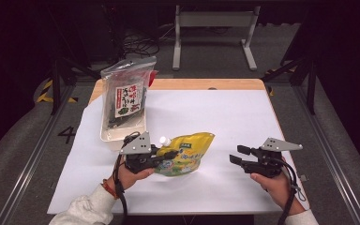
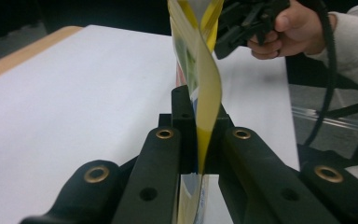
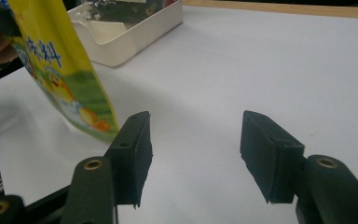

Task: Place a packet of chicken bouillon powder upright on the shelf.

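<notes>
Yellow pouch, high view: I see a yellow spouted pouch (image 1: 186, 153) with a white cap, lifted off the white sheet (image 1: 225, 117) near the front of the table. It hangs just in front of a white tray (image 1: 122, 133).
Left gripper, high view: my left gripper (image 1: 171, 153) has its jaws shut on the pouch near the spout.
Right gripper, high view: my right gripper (image 1: 238, 155) hovers well apart from the pouch, to its right, with nothing between the jaws.
Tray, high view: the tray already holds a clear bag of dark dried seaweed (image 1: 126, 96), standing on end and leaning back.
Left gripper view: the jaws close narrowly on the yellow film, which rises as a thin edge-on sheet between them. Beyond it I see my other hand (image 2: 298, 28) holding its gripper.
Right gripper view: the jaws stand wide and empty above bare white sheet. The pouch hangs at the upper left, apart from them, and the tray sits beyond.
Progress, my judgement: the pouch is picked up and passed to one grip; carrying it to the tray and setting it beside the bag seems to be what is left.
</notes>
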Tool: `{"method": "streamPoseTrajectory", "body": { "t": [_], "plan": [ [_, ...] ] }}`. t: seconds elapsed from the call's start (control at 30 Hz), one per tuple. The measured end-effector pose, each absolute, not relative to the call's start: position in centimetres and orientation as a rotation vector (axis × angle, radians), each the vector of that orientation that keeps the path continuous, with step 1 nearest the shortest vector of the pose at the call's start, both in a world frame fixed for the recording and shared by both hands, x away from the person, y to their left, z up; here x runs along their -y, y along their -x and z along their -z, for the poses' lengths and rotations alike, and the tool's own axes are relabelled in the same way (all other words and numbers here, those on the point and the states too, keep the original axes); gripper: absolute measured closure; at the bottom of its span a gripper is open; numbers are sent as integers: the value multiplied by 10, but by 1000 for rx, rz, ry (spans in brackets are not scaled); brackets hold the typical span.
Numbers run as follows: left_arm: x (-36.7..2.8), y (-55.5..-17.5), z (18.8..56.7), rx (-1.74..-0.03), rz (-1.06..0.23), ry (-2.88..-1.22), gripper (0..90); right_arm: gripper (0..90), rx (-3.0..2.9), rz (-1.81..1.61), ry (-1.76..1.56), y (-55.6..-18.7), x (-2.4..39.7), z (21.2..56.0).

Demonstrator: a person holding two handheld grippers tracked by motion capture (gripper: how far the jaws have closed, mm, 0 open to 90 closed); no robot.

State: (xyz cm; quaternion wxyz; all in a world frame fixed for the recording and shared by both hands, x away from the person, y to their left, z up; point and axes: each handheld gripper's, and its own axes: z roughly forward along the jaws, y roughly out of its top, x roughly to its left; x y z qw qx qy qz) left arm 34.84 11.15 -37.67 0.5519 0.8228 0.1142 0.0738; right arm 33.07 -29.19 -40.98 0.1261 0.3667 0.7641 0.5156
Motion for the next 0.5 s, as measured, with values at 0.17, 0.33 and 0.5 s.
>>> {"method": "streamPoseTrajectory", "body": {
  "t": [0.17,0.33,0.5],
  "plan": [
    [-131,-351,366,-301,-234,-1903,874,402,-2249,-1472,-1056,-331,287,412],
    [-156,-352,351,-348,-317,-1849,874,388,-2263,-1452,-1057,-331,284,415],
    [-186,-353,330,-383,-424,-1777,874,380,-2266,-1443,-1064,-333,284,417]
  ]
}}
